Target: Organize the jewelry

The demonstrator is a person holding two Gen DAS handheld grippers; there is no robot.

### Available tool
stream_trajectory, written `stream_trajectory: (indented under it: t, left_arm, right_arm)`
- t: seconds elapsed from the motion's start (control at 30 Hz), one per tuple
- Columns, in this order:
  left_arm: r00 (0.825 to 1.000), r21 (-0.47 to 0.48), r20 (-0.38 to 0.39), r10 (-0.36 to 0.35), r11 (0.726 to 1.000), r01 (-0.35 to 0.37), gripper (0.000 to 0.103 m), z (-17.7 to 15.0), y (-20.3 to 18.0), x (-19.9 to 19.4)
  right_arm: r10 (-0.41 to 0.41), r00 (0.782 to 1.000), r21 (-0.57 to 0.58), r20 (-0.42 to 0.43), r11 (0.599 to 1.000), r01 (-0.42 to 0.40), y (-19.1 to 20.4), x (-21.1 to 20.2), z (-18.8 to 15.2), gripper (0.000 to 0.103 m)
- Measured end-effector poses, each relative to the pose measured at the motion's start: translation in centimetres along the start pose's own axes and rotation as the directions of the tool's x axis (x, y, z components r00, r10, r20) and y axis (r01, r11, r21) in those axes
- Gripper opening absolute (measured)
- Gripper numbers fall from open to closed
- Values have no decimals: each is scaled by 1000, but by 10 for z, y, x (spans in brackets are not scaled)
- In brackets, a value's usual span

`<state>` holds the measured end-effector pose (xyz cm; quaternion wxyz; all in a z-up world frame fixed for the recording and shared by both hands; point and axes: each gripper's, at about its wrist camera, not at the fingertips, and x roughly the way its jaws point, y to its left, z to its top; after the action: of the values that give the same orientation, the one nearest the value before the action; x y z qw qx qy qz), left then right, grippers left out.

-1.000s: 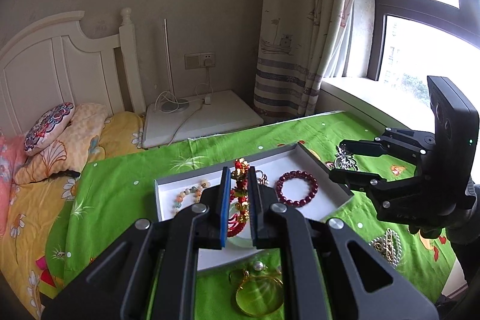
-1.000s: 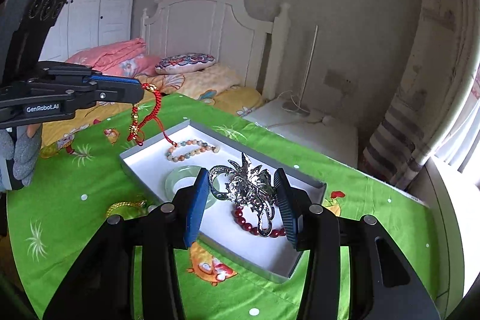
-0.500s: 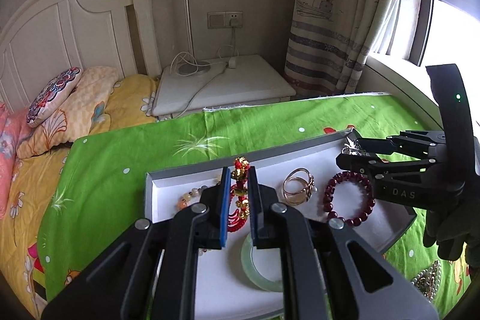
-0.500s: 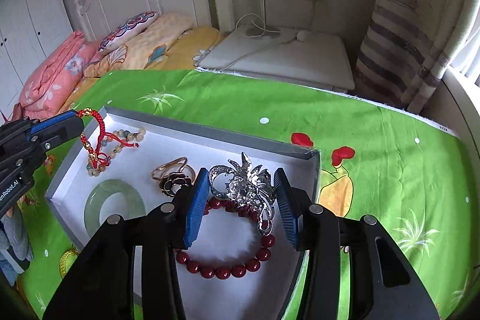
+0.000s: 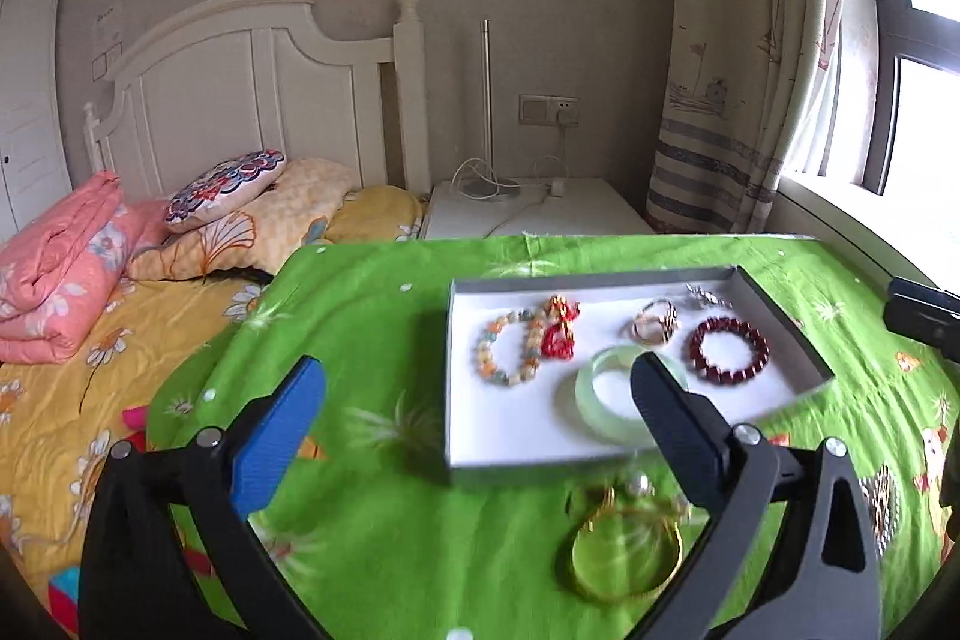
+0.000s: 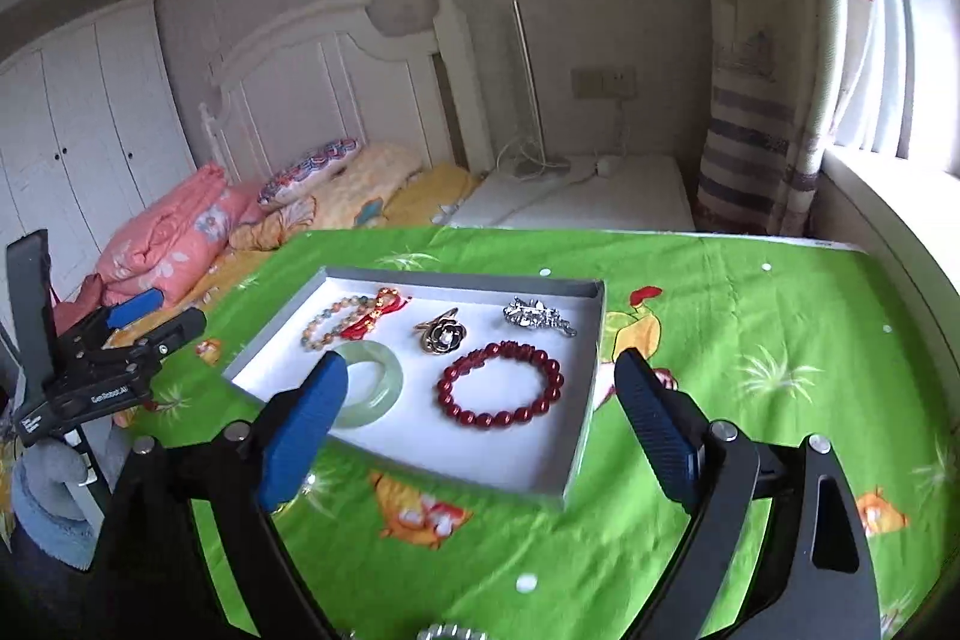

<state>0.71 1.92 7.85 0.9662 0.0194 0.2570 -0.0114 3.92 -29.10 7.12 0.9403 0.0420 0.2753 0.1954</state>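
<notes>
Both grippers, left (image 5: 474,400) and right (image 6: 480,400), are held with jaws spread and empty above the table (image 6: 750,340); six pieces are laid in the tray (image 6: 591,370).

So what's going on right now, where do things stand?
Left gripper and right gripper open, empty. Red cord bracelet and silver brooch lie in tray. Gold bangle outside tray. Nothing in the way.

Ahead of the wide-spread right claw (image 6: 480,418): shallow grey cardboard tray (image 6: 585,388) holding dark-red beaded bracelet (image 6: 501,384), with pale-green jade bangle (image 6: 372,383) to its left.
</notes>
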Motion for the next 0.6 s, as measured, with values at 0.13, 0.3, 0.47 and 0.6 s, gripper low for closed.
stream_trajectory:
  t: [0.13,0.3,0.47,0.6]
  left_arm:
    - [996,-28,-74,-46,999,44,101,-47,3,-23]
    - [971,-224,-124,-204,959,173,100,-77,28,-27]
    - [945,-299,-127,-302,920,254,100,-84,40,-22]
    - [946,-254,-164,-281,938,235,100,-80,29,-18]
  right_arm:
    - [-41,999,17,31,999,40,5,-51,-54,87]
    - [-106,994,72,14,992,105,-2,-65,-90,87]
    - [-117,992,190,-38,974,122,-21,-56,-94,87]
    - [-108,994,255,-14,961,108,-32,-59,-96,87]
